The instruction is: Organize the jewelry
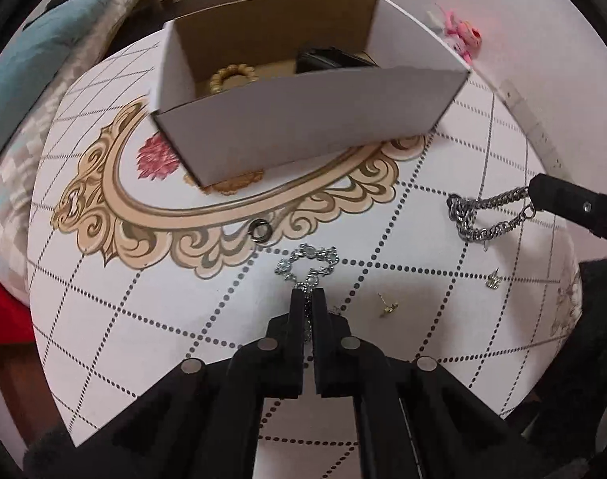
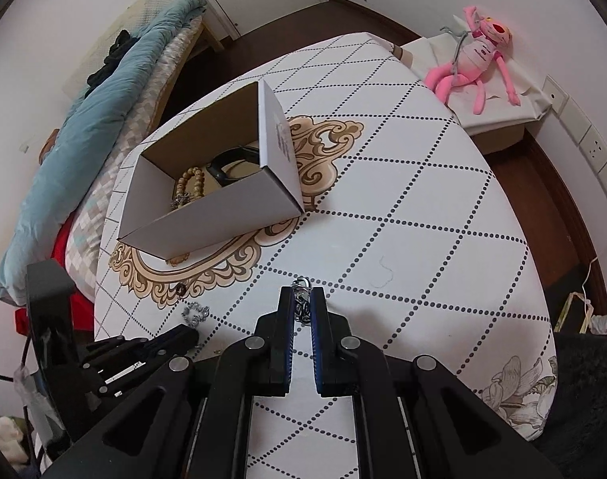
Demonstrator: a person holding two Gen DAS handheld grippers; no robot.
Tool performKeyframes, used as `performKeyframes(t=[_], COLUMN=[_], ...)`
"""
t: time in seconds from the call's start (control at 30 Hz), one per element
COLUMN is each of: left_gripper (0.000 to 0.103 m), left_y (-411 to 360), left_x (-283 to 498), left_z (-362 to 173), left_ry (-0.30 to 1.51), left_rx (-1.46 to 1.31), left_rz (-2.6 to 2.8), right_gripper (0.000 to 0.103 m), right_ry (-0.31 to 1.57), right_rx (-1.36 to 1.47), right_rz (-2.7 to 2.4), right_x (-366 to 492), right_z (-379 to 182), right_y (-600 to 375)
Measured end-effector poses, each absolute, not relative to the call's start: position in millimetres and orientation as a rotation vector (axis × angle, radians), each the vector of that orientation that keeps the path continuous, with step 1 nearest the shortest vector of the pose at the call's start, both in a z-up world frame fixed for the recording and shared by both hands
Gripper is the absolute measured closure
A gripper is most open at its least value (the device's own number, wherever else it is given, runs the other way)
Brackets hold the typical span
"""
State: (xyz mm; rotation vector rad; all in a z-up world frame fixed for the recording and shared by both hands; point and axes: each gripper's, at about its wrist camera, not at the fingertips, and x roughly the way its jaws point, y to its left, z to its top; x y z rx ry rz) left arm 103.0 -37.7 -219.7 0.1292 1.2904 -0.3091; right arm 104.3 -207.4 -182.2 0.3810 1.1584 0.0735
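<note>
My left gripper [image 1: 308, 293] is shut on a silver rhinestone bracelet [image 1: 308, 264], whose loop lies on the table ahead of the tips; it also shows in the right wrist view [image 2: 194, 313]. My right gripper [image 2: 302, 293] is shut on a chunky steel chain [image 2: 301, 299], which hangs from its tip in the left wrist view [image 1: 479, 215]. A white cardboard box [image 1: 303, 119] stands beyond, holding a wooden bead bracelet [image 1: 233, 76] and a black item [image 1: 327, 60]. A dark ring [image 1: 260, 229] and two small earrings [image 1: 388, 307] [image 1: 493, 280] lie on the table.
The round table [image 2: 423, 219] has a white cloth with a dotted grid and gold ornament. A bed with a blue quilt [image 2: 103, 119] is to the left. A pink plush toy [image 2: 479, 64] sits on a box at the far right.
</note>
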Motion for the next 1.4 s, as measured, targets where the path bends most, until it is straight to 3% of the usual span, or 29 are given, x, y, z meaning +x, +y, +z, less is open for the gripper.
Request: performKeyframes(t=[0.5,0.77,0.87,0.93,0.97,1.0,1.33,1.4], left_gripper=[0.103,0.102,0.095,0.077,0.063,0.057,0.057,0.061], left_y=[12,12,16,18,19,21,-6,-16], left_x=[105,122,124,123,122,119,102,100], left_z=[-125,-70,-88,-113,-127,-145,-219,-221], left_ry=[1.152,1.047,1.101,1.166,1.194,1.224,1.338,1.303], left_rx=[-0.138,-0.149,-0.155,-0.151,-0.154,-0.162,0.004,0.064], left_rz=[-0.31,-0.353,-0.326,-0.299,-0.294,-0.281,-0.273,-0.273], right_gripper=[0.095,0.095,0.095,0.095,0.095,0.095,0.095,0.095], right_ry=[1.074,0.984,0.974,0.984,0.998,1.01,1.191,1.204], right_rx=[0.408,0.402,0.384,0.38,0.382,0.382,0.404,0.405], right_rz=[0.184,0.28,0.295,0.29,0.285,0.278,0.179,0.166], right_x=[112,135,139,137,135,133,103,100], right_z=[-127,-68,-60,-65,-72,-78,-176,-184], right_y=[-196,-186,-180,-179,-178,-178,-190,-193])
